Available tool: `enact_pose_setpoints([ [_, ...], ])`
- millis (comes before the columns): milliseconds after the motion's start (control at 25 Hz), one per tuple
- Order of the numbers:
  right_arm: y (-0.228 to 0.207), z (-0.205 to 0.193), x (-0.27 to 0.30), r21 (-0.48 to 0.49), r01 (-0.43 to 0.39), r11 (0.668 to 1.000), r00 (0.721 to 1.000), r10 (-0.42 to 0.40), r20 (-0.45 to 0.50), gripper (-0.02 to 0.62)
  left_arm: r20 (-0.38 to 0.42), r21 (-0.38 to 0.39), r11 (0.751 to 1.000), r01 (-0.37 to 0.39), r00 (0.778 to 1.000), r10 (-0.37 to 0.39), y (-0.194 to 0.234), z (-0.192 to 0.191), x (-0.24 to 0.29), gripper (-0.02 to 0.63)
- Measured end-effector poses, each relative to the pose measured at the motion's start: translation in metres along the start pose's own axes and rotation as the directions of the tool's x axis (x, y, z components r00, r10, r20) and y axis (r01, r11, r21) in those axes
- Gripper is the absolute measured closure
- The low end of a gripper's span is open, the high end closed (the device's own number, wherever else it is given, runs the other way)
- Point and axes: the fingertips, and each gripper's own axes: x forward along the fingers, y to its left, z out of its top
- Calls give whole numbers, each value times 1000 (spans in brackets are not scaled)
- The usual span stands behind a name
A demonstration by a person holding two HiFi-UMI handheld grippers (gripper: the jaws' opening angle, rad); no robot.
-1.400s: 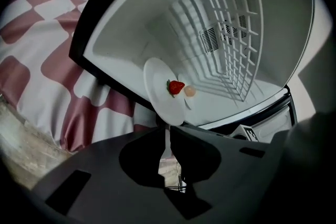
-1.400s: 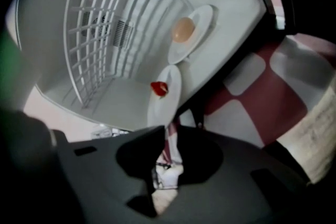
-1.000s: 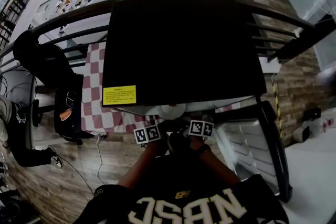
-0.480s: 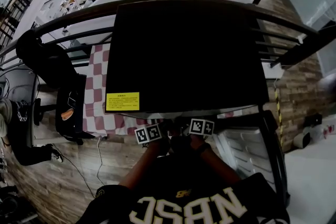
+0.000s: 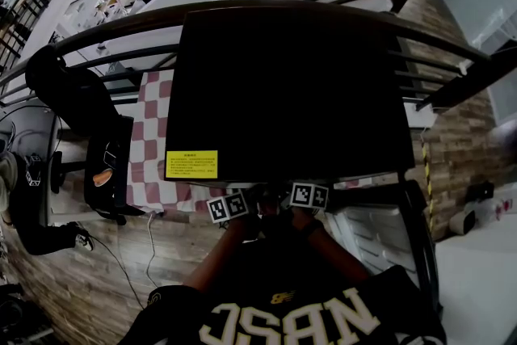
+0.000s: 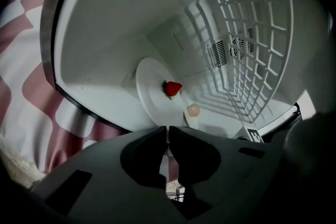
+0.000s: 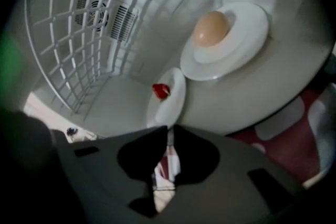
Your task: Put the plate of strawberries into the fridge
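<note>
The left hand-held gripper (image 6: pixel 167 128) has its jaws nearly together, pinched on the near rim of a white plate (image 6: pixel 152 86), and the right hand-held gripper (image 7: pixel 169 129) nips the same plate at its rim, its jaws just as narrow. The plate reaches into the white inside of the fridge (image 5: pixel 291 85), close to its floor; whether it rests there cannot be told. One red strawberry (image 6: pixel 172 87) lies near the plate's middle. Near it in the same compartment a second plate (image 7: pixel 247 34) carries a pale brown egg (image 7: pixel 211 29), and a white wire shelf (image 6: pixel 252 50) spans the space. From the head view the two grippers sit side by side at the front edge of the black fridge top, a yellow label (image 5: pixel 191 164) is stuck at its left corner, the door (image 5: pixel 384 234) stands open to the right, and a red and white checked cloth (image 5: pixel 153 149) lies to the left
</note>
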Motion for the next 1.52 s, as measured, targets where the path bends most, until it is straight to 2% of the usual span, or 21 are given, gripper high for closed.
enact_pose_setpoints([
  [440,3,10,10,35,-28,999,999,27,26,543,25,12,1000,-9,1000,8,2,13,5,571],
  [600,4,21,11,86,-56,995,996,50,69,543,32,68,997,35,999,-37,-11,21,5,571],
  [680,5,22,11,74,-49,996,996,43,79,543,37,96,995,40,998,-44,-14,25,3,569],
  [880,9,15,1,58,-53,997,994,48,98,543,40,110,992,56,997,-61,-26,18,-12,569],
  [960,9,11,-4,36,-42,998,994,38,102,543,30,145,987,62,997,-67,-32,12,-22,569],
  [1160,23,-2,-25,-59,-25,998,992,32,121,543,7,308,951,39,999,-43,-41,0,-53,569],
  [1320,46,-13,-45,-203,-18,979,989,47,138,548,30,417,909,16,999,-31,-50,-2,-77,571],
  [1400,58,-14,-59,-300,31,954,981,28,190,554,58,470,883,8,998,-40,-59,-1,-89,571],
  [1520,80,-7,-90,-471,170,866,941,0,339,560,120,538,841,48,984,-133,-84,1,-109,571],
])
